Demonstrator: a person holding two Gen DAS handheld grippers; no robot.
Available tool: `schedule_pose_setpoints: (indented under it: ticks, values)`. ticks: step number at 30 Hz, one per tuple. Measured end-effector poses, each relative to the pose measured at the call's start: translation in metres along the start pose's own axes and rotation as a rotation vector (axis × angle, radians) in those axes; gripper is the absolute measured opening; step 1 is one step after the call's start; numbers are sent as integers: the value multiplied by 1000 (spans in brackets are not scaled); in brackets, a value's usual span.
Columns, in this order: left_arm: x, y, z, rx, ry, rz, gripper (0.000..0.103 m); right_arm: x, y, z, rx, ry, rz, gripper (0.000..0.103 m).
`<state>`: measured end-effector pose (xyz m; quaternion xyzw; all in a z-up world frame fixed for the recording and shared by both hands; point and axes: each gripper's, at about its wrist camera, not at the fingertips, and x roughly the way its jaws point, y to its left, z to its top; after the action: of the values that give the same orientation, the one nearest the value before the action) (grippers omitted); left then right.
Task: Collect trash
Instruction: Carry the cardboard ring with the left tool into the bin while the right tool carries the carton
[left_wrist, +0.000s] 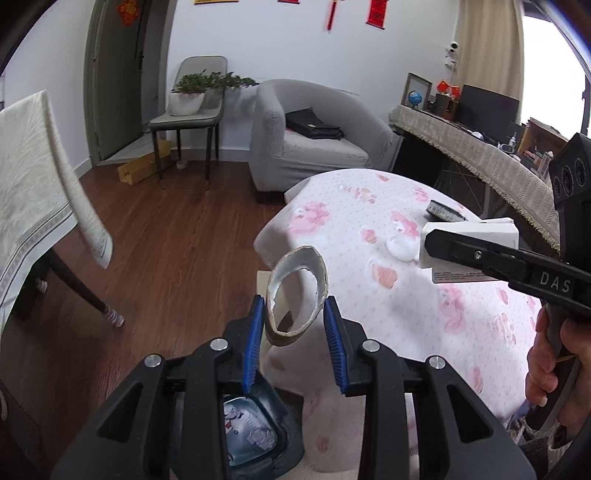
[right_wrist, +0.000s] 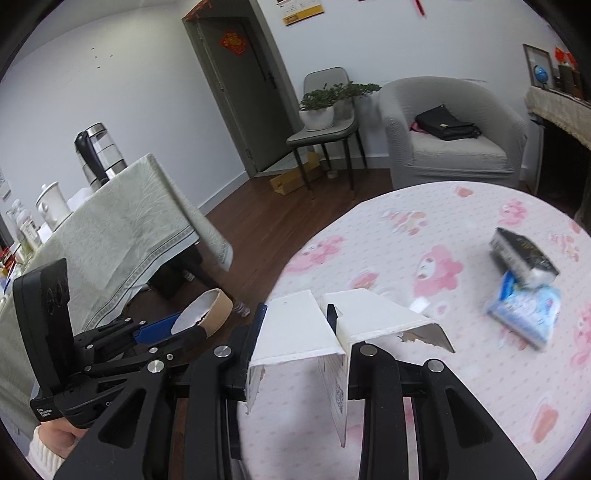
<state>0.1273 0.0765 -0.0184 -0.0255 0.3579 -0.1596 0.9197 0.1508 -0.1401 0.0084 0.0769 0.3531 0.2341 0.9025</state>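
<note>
Wood flooring (left_wrist: 159, 236) is seen lying bare between the pink-patterned table (left_wrist: 424, 325) and a second table draped in a pale cloth (left_wrist: 33, 206), leaving a broad lane toward the grey armchair (left_wrist: 306, 144) and the chair carrying a potted plant (left_wrist: 192, 92). Below the near rounded edge of the pink table, a dark bin (left_wrist: 255, 432) with wrappers inside is seen, tight against the overhanging cloth.

A cardboard ring (left_wrist: 295, 295) (torn, white inside) is gripped by the left gripper (left_wrist: 295, 332), its blue pads pressed on either side, and is held over the floor just past the table edge. A torn white carton (right_wrist: 325, 332) is clamped between the closed jaws of the right gripper (right_wrist: 295, 332), carried above the tabletop. Both tools are angled downward. A hand (left_wrist: 550, 362) is wrapped around the right handle.

A dark packet (right_wrist: 524, 258) and a blue tissue pack (right_wrist: 524, 310) lie touching on the table's far right.
</note>
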Motion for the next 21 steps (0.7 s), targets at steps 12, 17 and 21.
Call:
schedule_pose_setpoints:
  ticks: [12,17,21]
  values:
    - [-7,35,-37,-52,76,79,35,17,53,-18,-79,31,67,31]
    - [3,52,-57,-68,135,107,35,27,72,-22,-108,49,88,31]
    - [12,66,-70,-89,183,108,35,37,82,-24,-115,66,103,31]
